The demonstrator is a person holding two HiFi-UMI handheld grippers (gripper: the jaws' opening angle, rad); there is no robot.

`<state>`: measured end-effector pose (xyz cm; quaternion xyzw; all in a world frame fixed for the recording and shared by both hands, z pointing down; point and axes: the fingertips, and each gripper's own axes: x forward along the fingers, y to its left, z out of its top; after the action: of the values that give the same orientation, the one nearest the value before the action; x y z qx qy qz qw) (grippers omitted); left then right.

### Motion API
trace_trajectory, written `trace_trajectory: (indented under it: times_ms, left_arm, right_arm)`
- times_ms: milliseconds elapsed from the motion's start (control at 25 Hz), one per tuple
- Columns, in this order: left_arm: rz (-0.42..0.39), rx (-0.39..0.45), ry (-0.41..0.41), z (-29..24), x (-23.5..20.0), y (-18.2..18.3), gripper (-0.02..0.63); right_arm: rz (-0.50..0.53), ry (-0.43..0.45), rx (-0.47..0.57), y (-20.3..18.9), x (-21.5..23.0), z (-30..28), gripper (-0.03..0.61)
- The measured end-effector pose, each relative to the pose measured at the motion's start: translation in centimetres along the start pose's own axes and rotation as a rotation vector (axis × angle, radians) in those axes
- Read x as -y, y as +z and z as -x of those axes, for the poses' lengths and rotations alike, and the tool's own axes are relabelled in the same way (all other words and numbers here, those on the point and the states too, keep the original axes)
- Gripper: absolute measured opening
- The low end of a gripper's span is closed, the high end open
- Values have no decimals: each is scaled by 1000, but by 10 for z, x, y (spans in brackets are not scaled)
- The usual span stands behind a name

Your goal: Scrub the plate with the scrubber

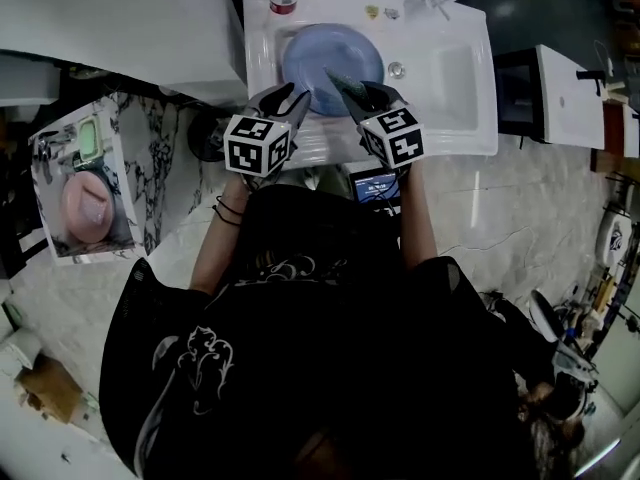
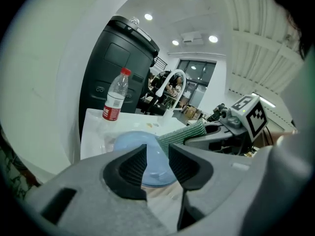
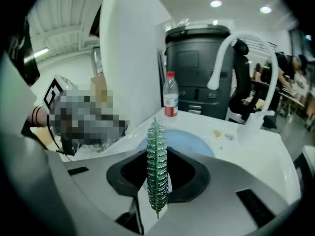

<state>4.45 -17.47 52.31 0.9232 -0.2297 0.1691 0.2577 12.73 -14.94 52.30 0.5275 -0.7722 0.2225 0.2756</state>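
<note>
Sink (image 1: 460, 78), right gripper (image 1: 352, 90)'s scrubber (image 3: 156, 151) seemingly touching plate (image 1: 320, 53)

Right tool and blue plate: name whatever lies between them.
The green scrubber, clamped edge-on in the right tool, juts toward the plate. The right gripper view shows this; contact cannot be judged.

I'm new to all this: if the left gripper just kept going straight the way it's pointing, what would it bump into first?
Most likely the blue plate in the white sink: it fills the gap between the left gripper's open jaws, right ahead. How near it is I cannot judge.
</note>
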Motion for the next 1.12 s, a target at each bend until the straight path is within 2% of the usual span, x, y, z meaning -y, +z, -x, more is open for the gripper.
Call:
trace_trajectory:
  times_ms: [160, 280, 560, 760, 1120]
  left_arm:
    - [-50, 24, -52, -1, 19, 15, 149]
    - [-82, 59, -91, 0, 36, 28, 149]
    - [-110, 116, -129, 5, 73, 43, 148]
    - [-121, 144, -101, 16, 113, 40, 147]
    - [-76, 295, -38, 89, 202, 12, 147]
  right_arm:
    - [-222, -76, 194, 11, 8, 31, 89]
    - [-290, -81, 260, 12, 6, 49, 90]
    - [-312, -82, 292, 2, 0, 82, 89]
    - [-314, -70, 321, -21, -11, 124, 89]
    - [-275, -28, 399, -77, -60, 209, 89]
